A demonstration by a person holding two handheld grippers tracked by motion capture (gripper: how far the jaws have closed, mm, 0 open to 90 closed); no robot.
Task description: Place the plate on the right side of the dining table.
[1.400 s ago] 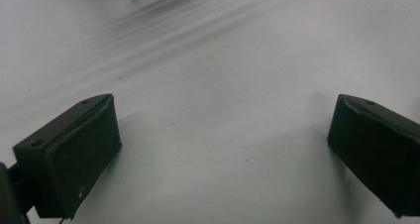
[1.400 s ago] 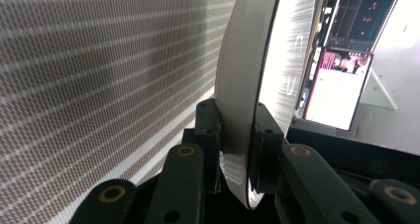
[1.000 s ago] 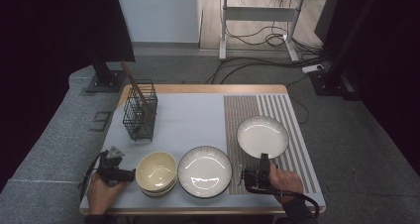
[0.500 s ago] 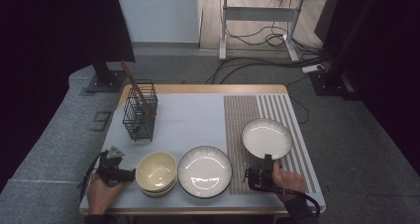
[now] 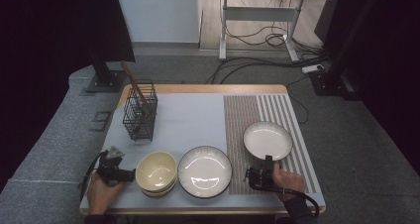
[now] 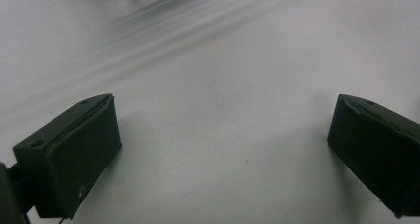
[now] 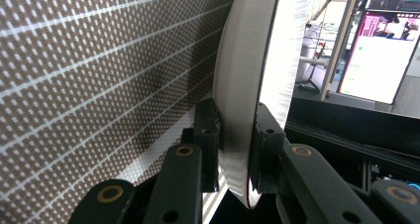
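the left gripper (image 5: 130, 174) rests on the pale mat, jaws wide apart with nothing between them, just left of the stacked cream bowls (image 5: 156, 172). a dark-rimmed plate (image 5: 204, 171) lies beside those. the right gripper (image 5: 268, 160) clamps the near rim of the white plate (image 5: 267, 140) over the striped placemat (image 5: 242, 120).

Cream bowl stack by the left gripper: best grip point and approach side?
Take the top cream bowl by its rim on the left, the side nearest the left gripper, with one jaw inside the wall and one outside. The thin upright rim suits a pinch; the round body looks too wide to span. The black-rimmed plate crowds its right side, so coming from the left is likely cleaner.
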